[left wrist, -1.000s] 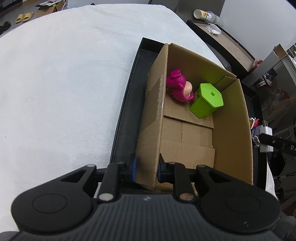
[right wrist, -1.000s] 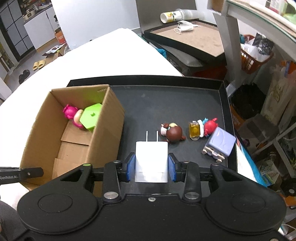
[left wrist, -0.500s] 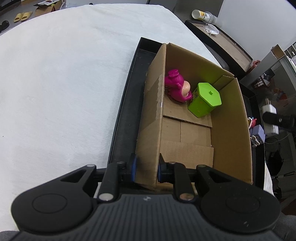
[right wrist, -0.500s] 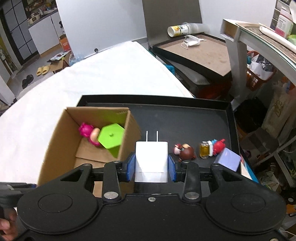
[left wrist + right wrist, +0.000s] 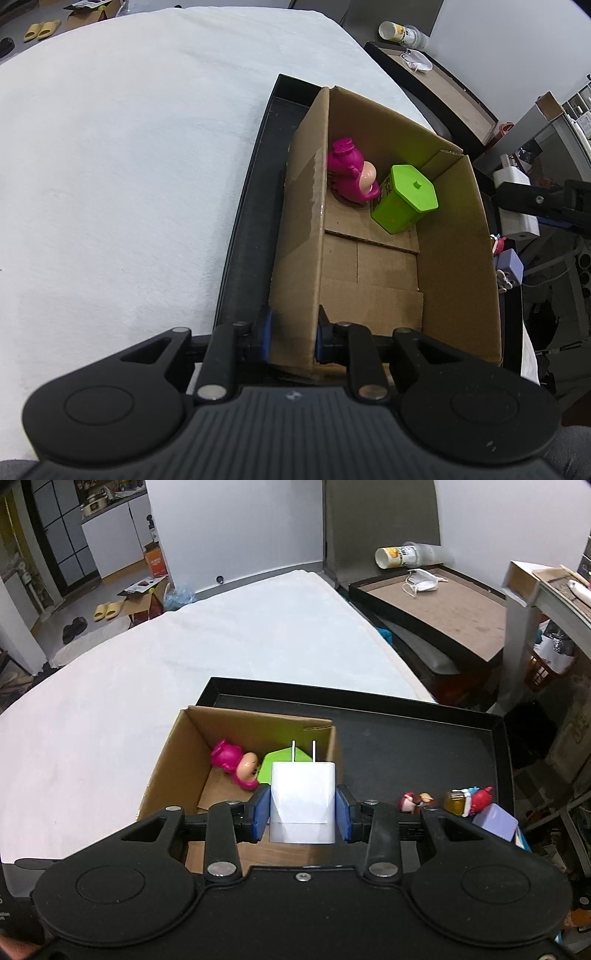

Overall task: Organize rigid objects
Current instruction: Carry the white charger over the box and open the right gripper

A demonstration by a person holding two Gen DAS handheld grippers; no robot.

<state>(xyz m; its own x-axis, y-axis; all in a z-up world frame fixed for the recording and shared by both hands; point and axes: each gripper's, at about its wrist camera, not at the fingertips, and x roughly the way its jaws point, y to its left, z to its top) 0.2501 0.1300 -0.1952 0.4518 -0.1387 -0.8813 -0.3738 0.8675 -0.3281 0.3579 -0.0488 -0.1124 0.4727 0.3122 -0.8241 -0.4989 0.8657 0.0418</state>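
An open cardboard box (image 5: 454,258) (image 5: 173,746) stands at the left end of a black tray (image 5: 424,738) (image 5: 251,206). Inside it lie a magenta bear toy (image 5: 349,179) (image 5: 234,762) and a green hexagonal container (image 5: 404,199) (image 5: 275,760). My left gripper (image 5: 293,336) is shut on the box's near left wall. My right gripper (image 5: 303,808) is shut on a white plug charger (image 5: 303,801) (image 5: 515,201), prongs pointing forward, held above the box's right wall.
Small figures (image 5: 415,799), a yellow-and-red toy (image 5: 467,799) and a lilac block toy (image 5: 495,821) (image 5: 509,266) lie on the tray's right part. White cloth (image 5: 129,147) covers the table. Beyond its far edge stands another tray (image 5: 432,609) with a mask and a cup.
My right gripper has carried the charger up and to the left, from over the tray's middle to above the box's right side. The left gripper has kept its hold on the box wall.
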